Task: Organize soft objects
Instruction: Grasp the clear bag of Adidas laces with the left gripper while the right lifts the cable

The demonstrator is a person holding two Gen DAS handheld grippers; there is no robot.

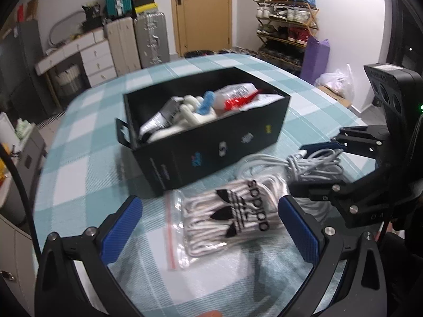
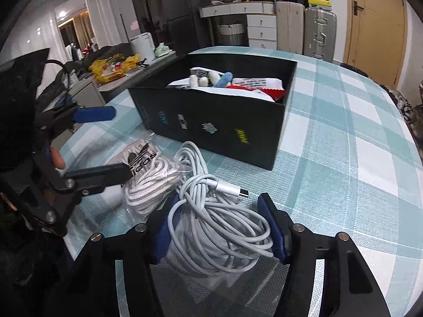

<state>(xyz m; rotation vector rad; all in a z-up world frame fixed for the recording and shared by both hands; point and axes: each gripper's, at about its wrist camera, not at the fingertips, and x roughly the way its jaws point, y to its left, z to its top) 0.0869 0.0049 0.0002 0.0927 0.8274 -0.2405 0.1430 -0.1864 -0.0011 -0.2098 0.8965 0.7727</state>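
1. Sitting toward the far edge of the checked table, an open black box holds white packets, a red-and-white pouch and a blue soft piece.
2. Left gripper, jaws wide, straddles a zip bag of white laces just beside the box.
3. Right gripper, jaws part-open, brackets a bagged white cable coil; grip cannot be told.

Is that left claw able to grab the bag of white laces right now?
Probably yes. The left claw is open with the bag of laces lying between its fingers on the table; nothing blocks it, though the cable bundle lies close beside.
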